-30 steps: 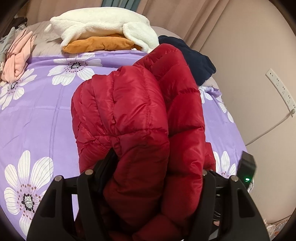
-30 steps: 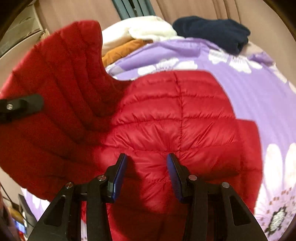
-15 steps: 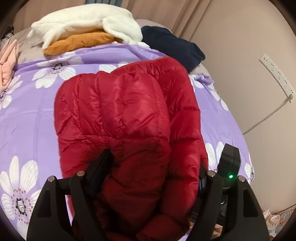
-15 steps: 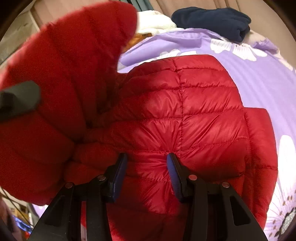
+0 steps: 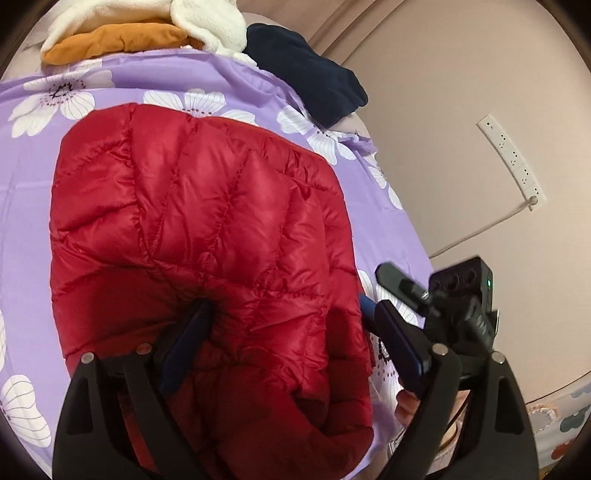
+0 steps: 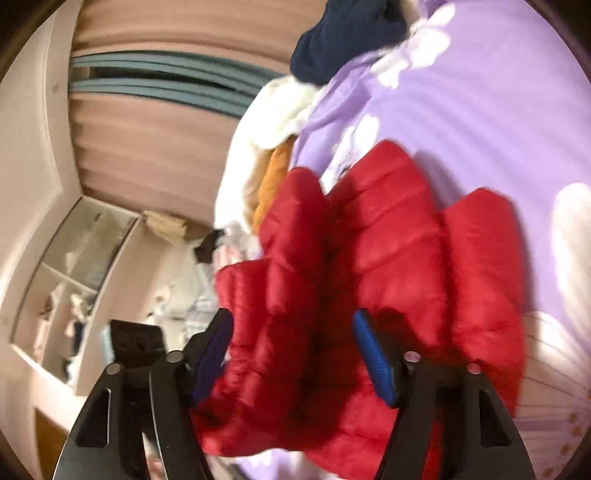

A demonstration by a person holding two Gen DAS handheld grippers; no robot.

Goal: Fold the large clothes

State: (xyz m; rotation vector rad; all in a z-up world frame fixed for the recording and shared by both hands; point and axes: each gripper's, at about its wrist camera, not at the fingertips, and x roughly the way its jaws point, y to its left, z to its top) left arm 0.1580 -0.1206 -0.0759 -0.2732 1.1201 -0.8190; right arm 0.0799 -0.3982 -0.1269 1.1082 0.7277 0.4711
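A red quilted puffer jacket (image 5: 199,221) lies folded in a thick bundle on the purple flowered bedsheet (image 5: 33,162). My left gripper (image 5: 291,314) is open wide, its jaws standing on either side of the jacket's near edge, which bulges up between them. My right gripper (image 6: 291,325) is also open, jaws apart over the red jacket (image 6: 388,251); that view is tilted and blurred. The right gripper also shows at the right of the left wrist view (image 5: 424,295).
A pile of white and orange clothes (image 5: 122,33) and a dark navy garment (image 5: 306,74) lie at the far end of the bed. A wall with a power strip (image 5: 513,158) stands close on the right. Shelves (image 6: 66,280) and curtains are at the left.
The lifted part of the jacket has been laid down onto the bundle. Both grippers have opened and let go. The right gripper has swung and tilted sharply.
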